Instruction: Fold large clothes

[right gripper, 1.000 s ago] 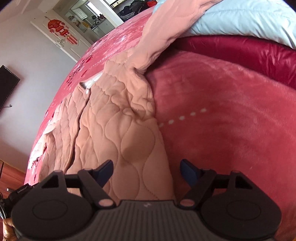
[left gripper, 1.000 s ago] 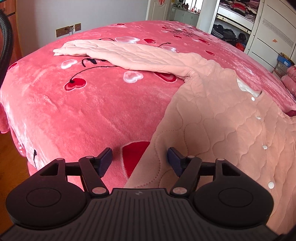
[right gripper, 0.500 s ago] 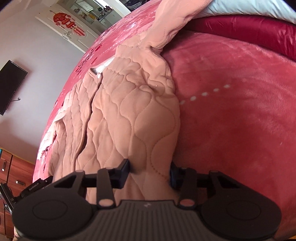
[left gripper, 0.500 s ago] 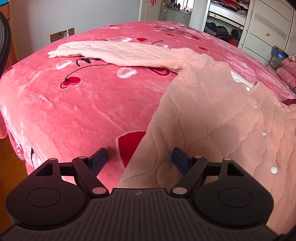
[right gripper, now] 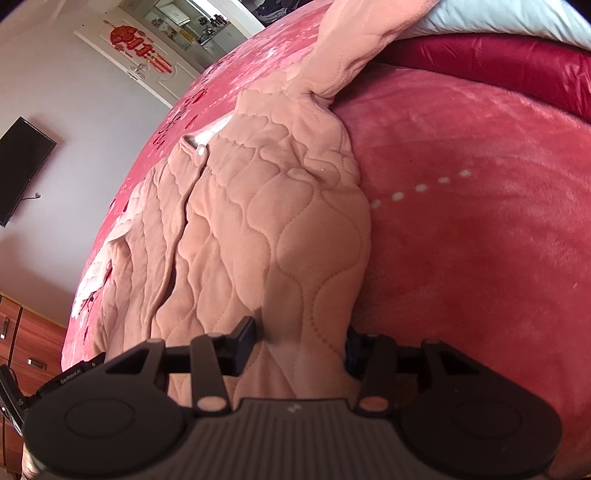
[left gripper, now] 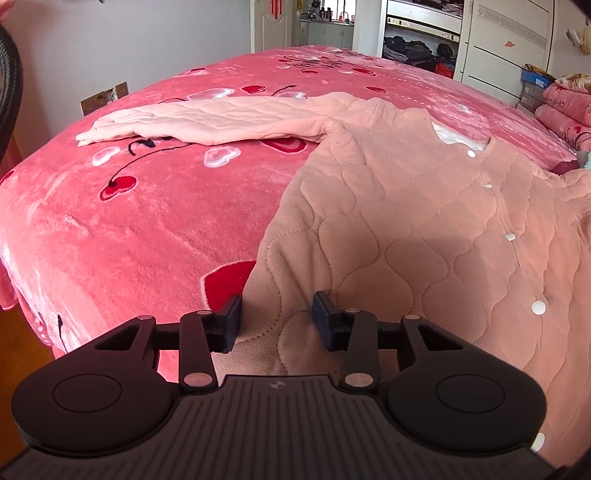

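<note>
A large pink quilted jacket [left gripper: 424, 229] with white snap buttons lies spread face up on a red heart-print bed cover [left gripper: 129, 229]. One sleeve [left gripper: 207, 122] stretches out to the left. My left gripper [left gripper: 277, 317] has its fingers narrowed around the jacket's lower left hem corner, with fabric between them. In the right wrist view the same jacket [right gripper: 266, 221] is bunched, and my right gripper [right gripper: 299, 347] is shut on its lower right hem corner. The other sleeve [right gripper: 354, 48] runs up over a light blue quilt [right gripper: 509, 18].
A dark red blanket [right gripper: 498, 70] lies along the bed's far side under the light blue quilt. Wardrobes with clothes [left gripper: 424, 48] stand beyond the bed. Folded pink bedding [left gripper: 565, 107] is at the right. A wooden dresser [right gripper: 22, 350] and a wall TV [right gripper: 18, 166] are at the left.
Both grippers moved onto the jacket's hem corners. The right one closed on the fabric first; the left one has now narrowed around its corner.
</note>
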The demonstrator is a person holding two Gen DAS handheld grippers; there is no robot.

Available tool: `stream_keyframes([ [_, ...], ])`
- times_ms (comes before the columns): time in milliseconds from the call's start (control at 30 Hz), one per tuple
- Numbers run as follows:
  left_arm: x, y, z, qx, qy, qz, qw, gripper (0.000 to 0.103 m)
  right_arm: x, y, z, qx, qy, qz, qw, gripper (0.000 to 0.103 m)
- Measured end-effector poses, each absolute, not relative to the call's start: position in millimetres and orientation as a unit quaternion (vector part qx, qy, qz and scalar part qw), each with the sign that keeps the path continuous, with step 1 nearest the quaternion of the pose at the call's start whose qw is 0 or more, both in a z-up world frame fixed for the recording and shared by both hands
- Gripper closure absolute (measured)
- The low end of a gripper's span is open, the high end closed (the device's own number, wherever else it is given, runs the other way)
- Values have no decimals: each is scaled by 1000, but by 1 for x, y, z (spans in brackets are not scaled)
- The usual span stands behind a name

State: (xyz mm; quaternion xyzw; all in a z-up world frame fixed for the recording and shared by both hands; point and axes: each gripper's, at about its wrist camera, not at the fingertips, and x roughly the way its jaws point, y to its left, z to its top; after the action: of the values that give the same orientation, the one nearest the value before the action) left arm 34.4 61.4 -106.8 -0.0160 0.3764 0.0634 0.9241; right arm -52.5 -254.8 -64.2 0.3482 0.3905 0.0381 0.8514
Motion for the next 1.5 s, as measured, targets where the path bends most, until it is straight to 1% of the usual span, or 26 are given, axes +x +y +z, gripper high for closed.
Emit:
stream_keyframes([
  [67, 33, 58, -106, -8, 373, 60, 926, 64, -53, -255, -65, 351, 388, 36, 852, 55],
  [100, 32, 57, -106, -5, 372, 59, 926, 66, -53, -254, -65, 350, 387, 35, 852, 55],
  [200, 30, 54, -105, -1, 370, 58, 927, 74, -52, -250, -63, 332, 390, 32, 858, 58],
  [267, 28, 52, -105, 3, 367, 58, 928, 81, -52, -247, -61, 319, 393, 29, 862, 62],
  [333, 26, 51, -104, 6, 364, 57, 930, 86, -53, -246, -61, 318, 395, 29, 861, 72],
  [367, 26, 50, -104, 7, 362, 57, 930, 88, -53, -246, -60, 318, 396, 29, 861, 74],
  [433, 24, 49, -103, 10, 359, 56, 932, 91, -54, -244, -59, 316, 397, 30, 861, 81],
  [467, 22, 49, -102, 11, 357, 55, 932, 92, -55, -243, -57, 315, 398, 29, 861, 81],
  [533, 19, 49, -99, 14, 354, 53, 934, 93, -56, -240, -54, 308, 397, 27, 864, 84],
  [700, 13, 49, -92, 16, 346, 45, 937, 95, -62, -228, -40, 271, 390, 28, 880, 87],
  [1033, 1, 53, -76, 20, 339, 28, 940, 95, -78, -227, -29, 256, 389, 48, 884, 89],
  [1367, -8, 58, -74, 25, 353, 20, 935, 94, -81, -220, -24, 209, 419, 35, 883, 89],
  [1433, -7, 57, -73, 27, 356, 21, 934, 93, -72, -217, -28, 192, 433, 22, 880, 88],
  [1500, -7, 58, -70, 28, 361, 24, 932, 91, -67, -215, -31, 180, 443, 10, 878, 85],
])
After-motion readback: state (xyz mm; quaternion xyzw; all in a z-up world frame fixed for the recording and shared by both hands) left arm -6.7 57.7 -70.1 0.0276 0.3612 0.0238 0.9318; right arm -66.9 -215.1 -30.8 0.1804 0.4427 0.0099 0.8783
